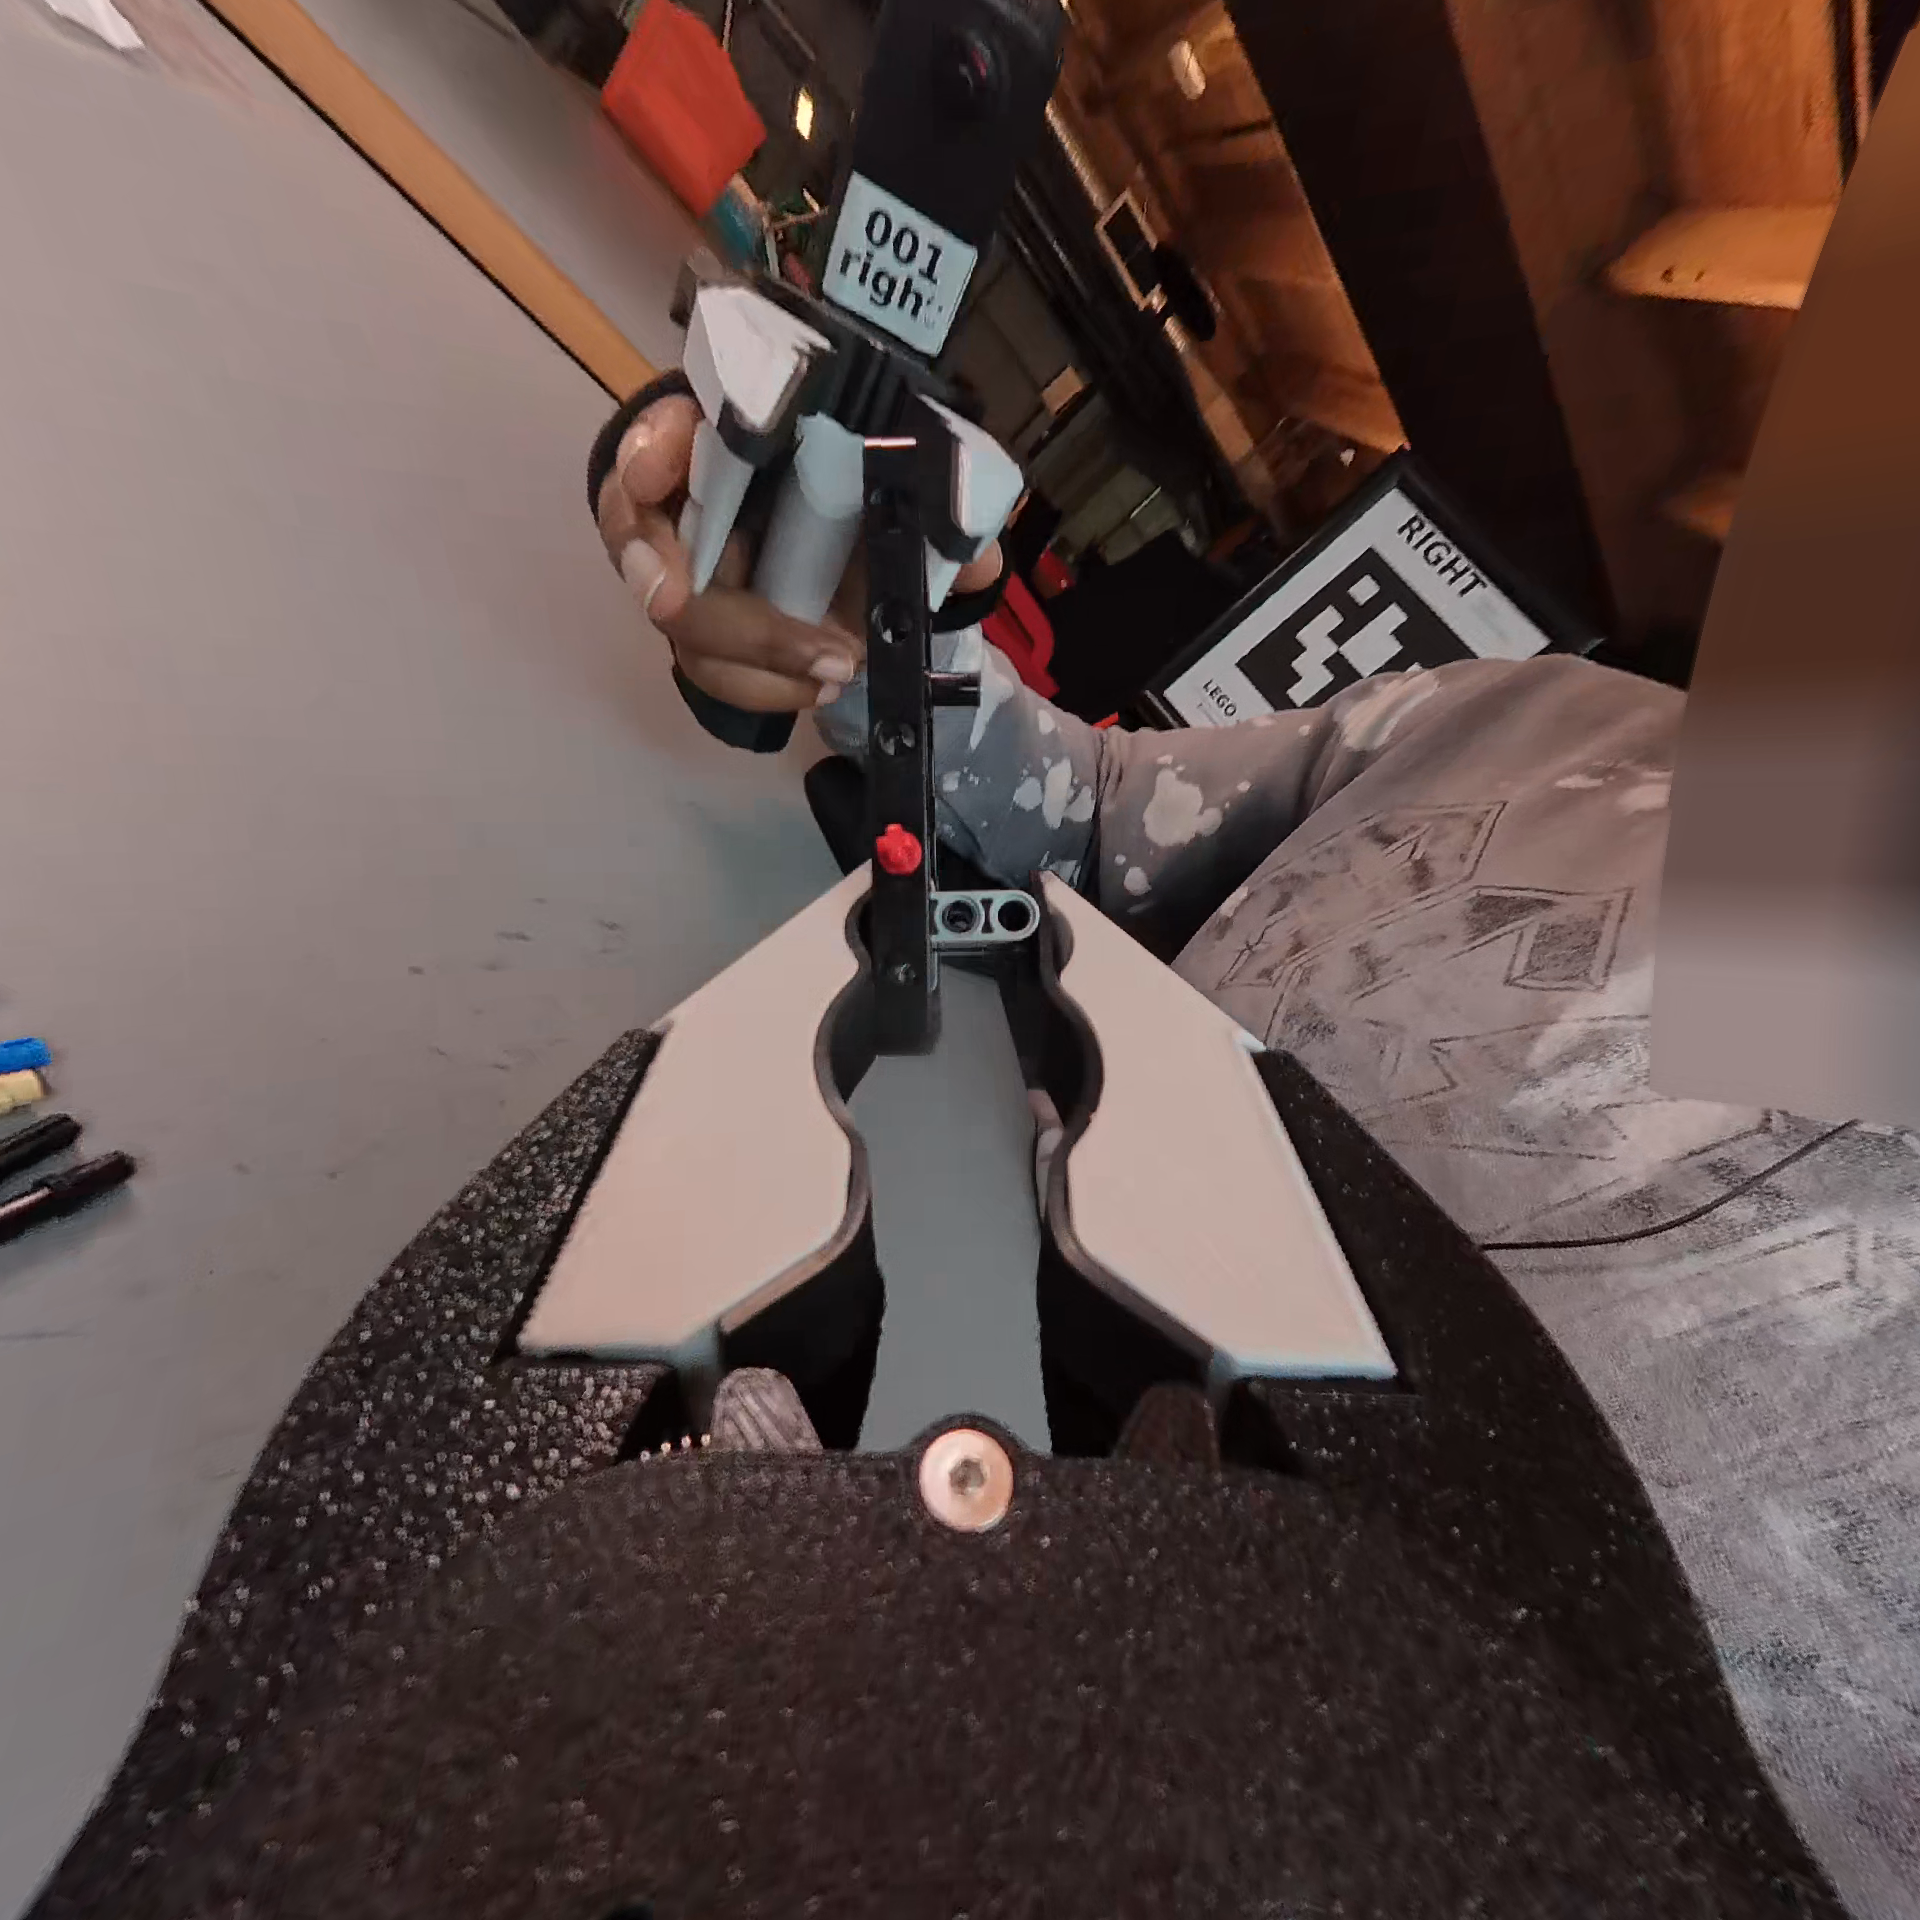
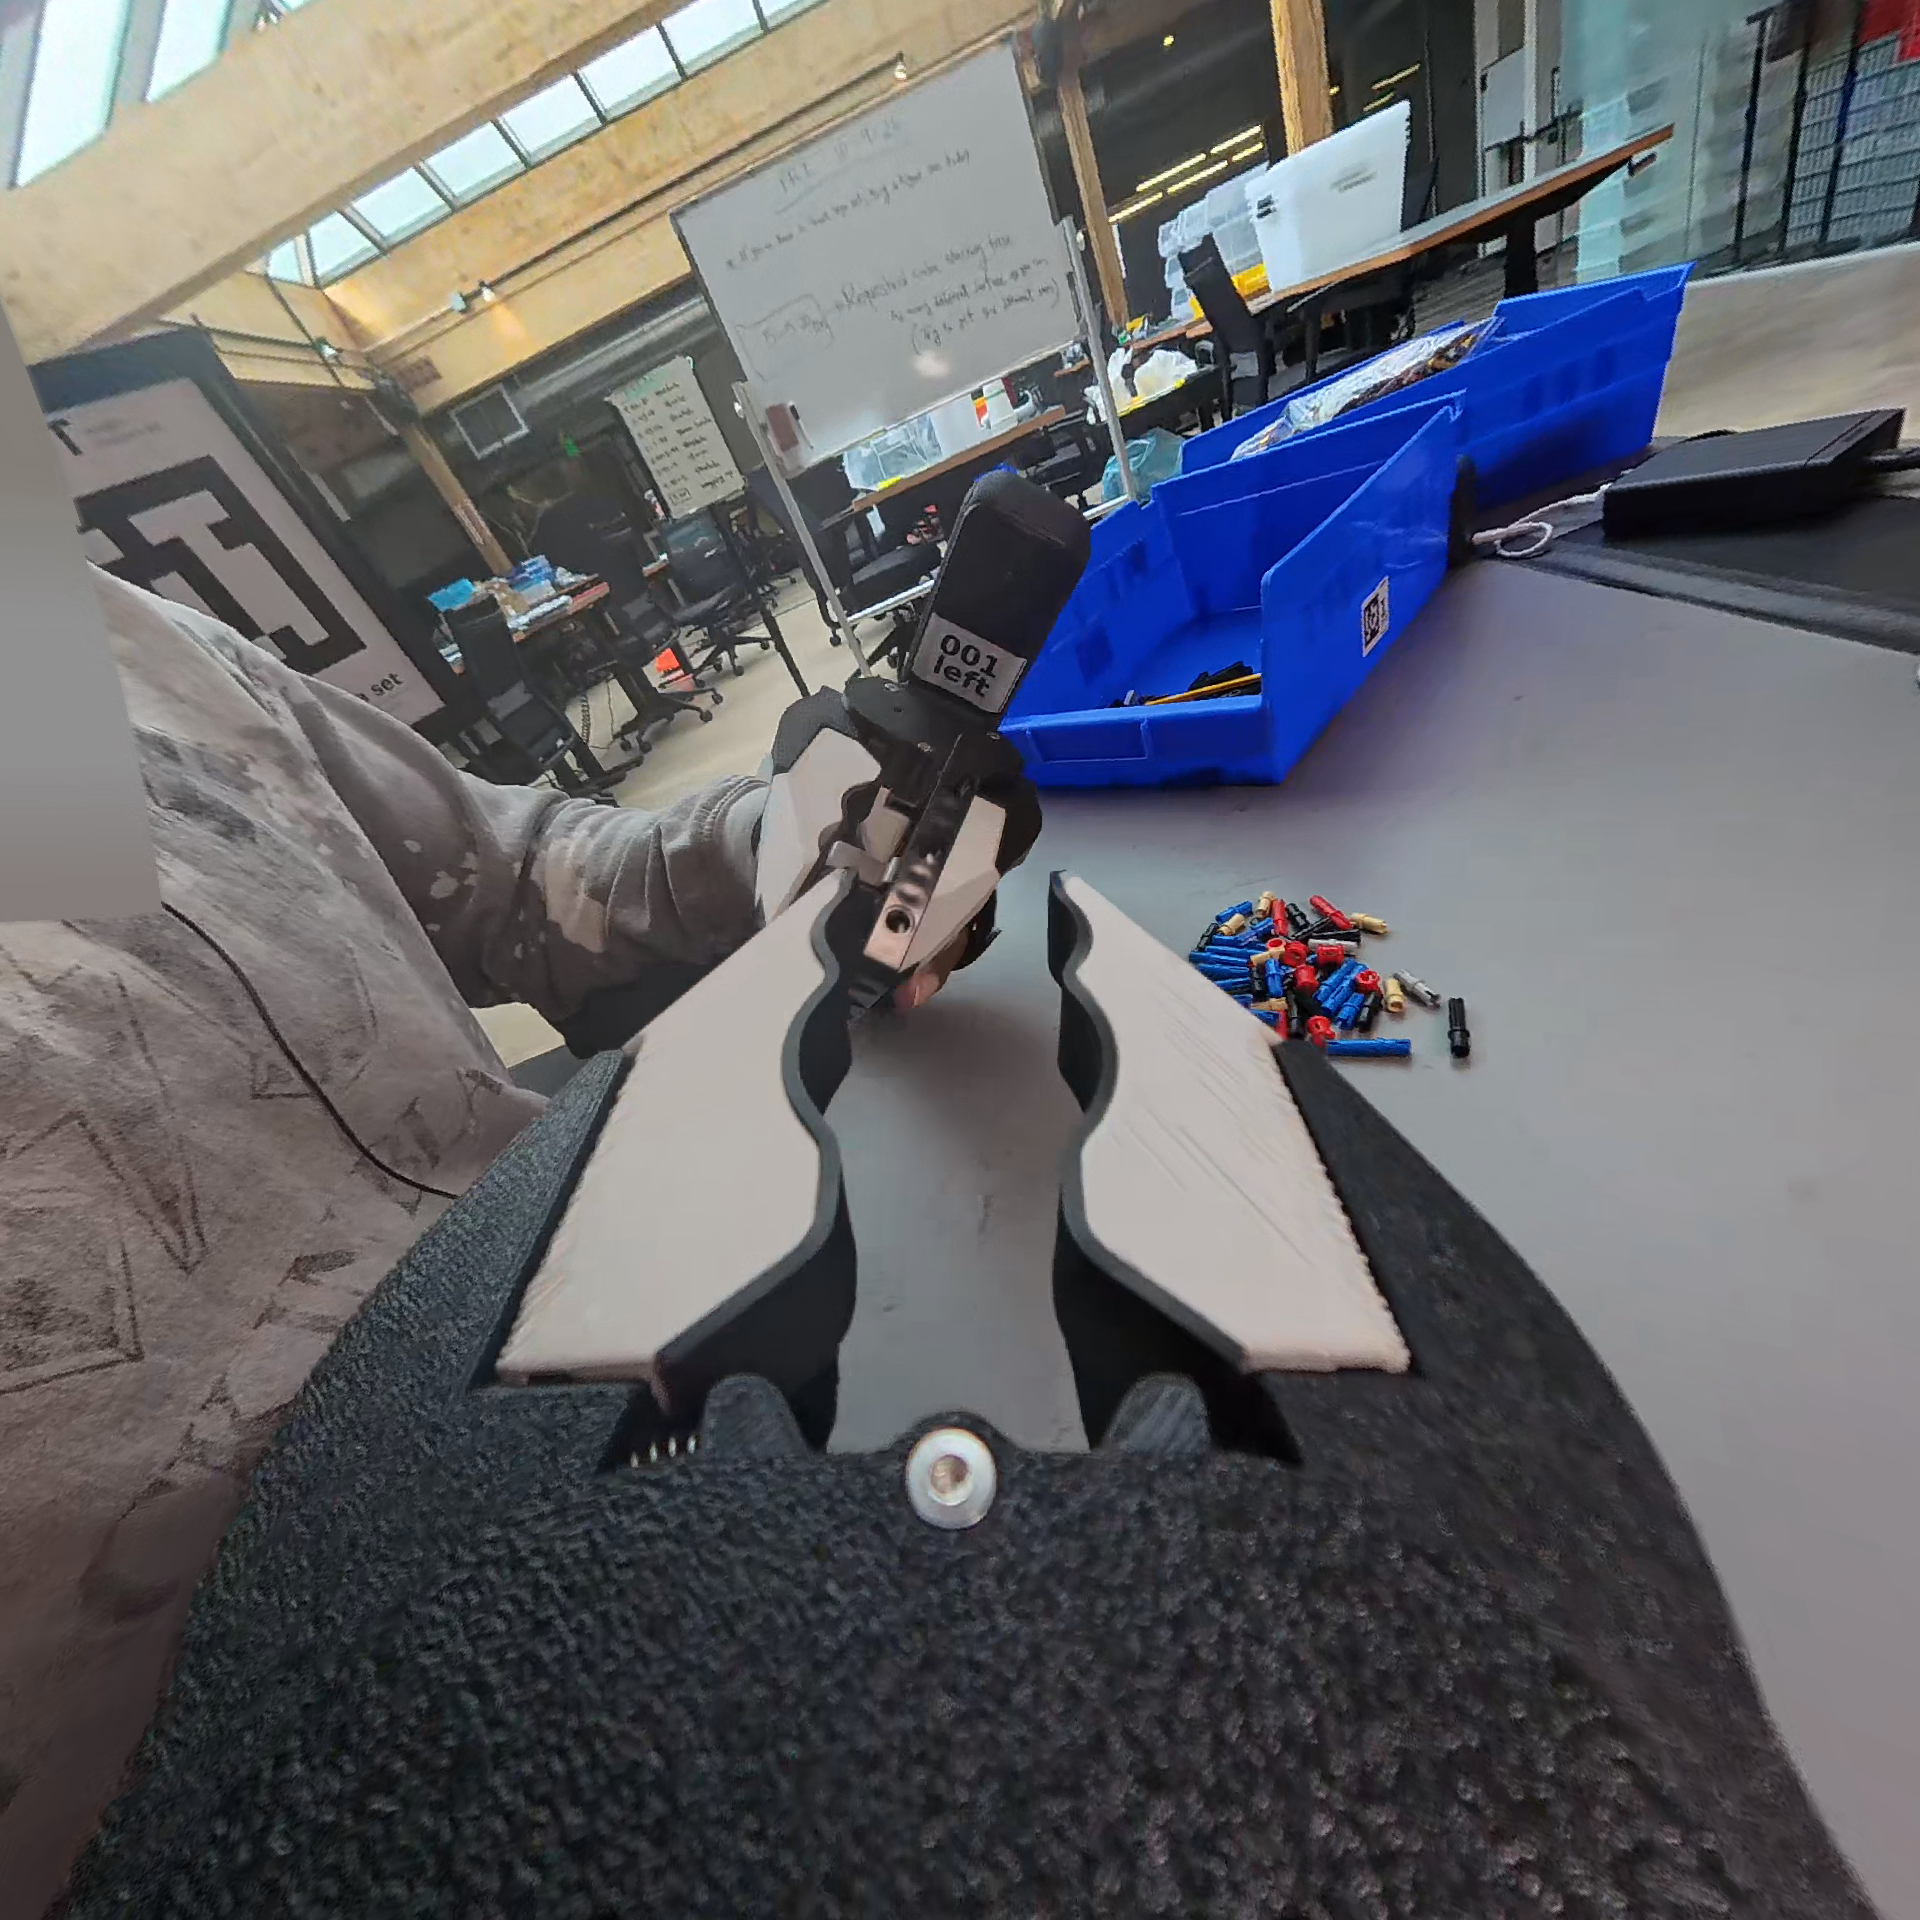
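Labels mark both tools: left gripper (image 1: 954, 904) clamps a black holed beam (image 1: 900, 748); right gripper (image 2: 940, 914) stands apart.

We saw cool daylight from the long ceiling skylights (image 2: 436, 156) in the right wrist view, warm dim amber behind in the left. Both wide-angle views bent at the edges; the grey matte tabletop (image 2: 1621, 831) showed soft shadows.

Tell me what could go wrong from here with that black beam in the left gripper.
1. The left gripper seems to hold only the bottom end of the long black beam; side pressure could tilt it or pull it out.
2. The red pin and grey connector sit right at the fingertips and might pop off.
3. The open right gripper is close and could bump the beam.
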The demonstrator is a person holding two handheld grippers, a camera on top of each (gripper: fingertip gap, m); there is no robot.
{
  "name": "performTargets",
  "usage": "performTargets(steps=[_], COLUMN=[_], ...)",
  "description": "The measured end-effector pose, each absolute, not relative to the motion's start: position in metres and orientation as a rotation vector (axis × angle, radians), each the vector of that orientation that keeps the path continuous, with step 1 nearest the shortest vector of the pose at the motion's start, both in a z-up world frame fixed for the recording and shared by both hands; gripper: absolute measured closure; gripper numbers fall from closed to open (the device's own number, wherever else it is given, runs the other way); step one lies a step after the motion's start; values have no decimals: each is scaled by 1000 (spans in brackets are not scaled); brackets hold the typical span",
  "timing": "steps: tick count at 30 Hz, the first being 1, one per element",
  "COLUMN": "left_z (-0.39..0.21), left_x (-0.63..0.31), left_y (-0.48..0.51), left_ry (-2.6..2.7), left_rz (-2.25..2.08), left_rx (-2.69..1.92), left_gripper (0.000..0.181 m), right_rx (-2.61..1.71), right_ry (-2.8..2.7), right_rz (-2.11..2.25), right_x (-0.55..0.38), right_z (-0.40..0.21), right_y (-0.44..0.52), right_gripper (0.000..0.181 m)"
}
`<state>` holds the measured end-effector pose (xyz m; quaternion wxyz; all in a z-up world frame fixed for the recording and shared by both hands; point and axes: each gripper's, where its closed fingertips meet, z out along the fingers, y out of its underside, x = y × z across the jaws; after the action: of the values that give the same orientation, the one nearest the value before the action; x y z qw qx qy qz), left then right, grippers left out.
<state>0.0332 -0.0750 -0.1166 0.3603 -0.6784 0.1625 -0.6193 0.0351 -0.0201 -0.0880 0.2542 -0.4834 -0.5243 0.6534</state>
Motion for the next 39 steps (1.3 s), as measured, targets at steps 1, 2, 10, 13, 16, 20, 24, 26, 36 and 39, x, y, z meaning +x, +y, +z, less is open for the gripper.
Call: performTargets(steps=[1,2,10,13,16,20,24,26,36,39], left_z=[-113,-110,-96,-95,-97,-101,-110,-111,-99,-99], left_x=[31,29,24,25,25,20,24,26,9,6], left_y=[-73,-71,-65,-65,-65,-65,-67,-67,-55,-51], left_ry=[402,388,361,369,380,401,484,492,266,214], left_rz=[-1594,-1590,-1521,-1493,-1483,-1432,-1347,-1336,-1457,-1475], left_rx=[-1724,-1698,-1588,-1584,-1599,-1630,-1699,-1709,-1613,-1605], left_gripper=[156,156,156,156,152,154,157,158,175,174], right_rx=[-1308,-1302,-1315,-1326,-1336,-1403,-1440,-1449,-1296,-1266], right_ry=[-1425,-1425,-1407,-1413,-1439,-1447,-1422,-1401,-1324,-1362], right_rz=[1799,1810,1850,1874,1859,1909,1965,1993,1740,1645], right_x=[34,33,13,15,20,26,27,27,30,30], right_z=[-88,-88,-92,-93,-93,-96,-96,-95,-77,-80], right_y=[-25,-29,-59,-58,-52,-47,-43,-42,-20,-21], right_gripper=[141,137,168,172,173,174,174,174,169,165])
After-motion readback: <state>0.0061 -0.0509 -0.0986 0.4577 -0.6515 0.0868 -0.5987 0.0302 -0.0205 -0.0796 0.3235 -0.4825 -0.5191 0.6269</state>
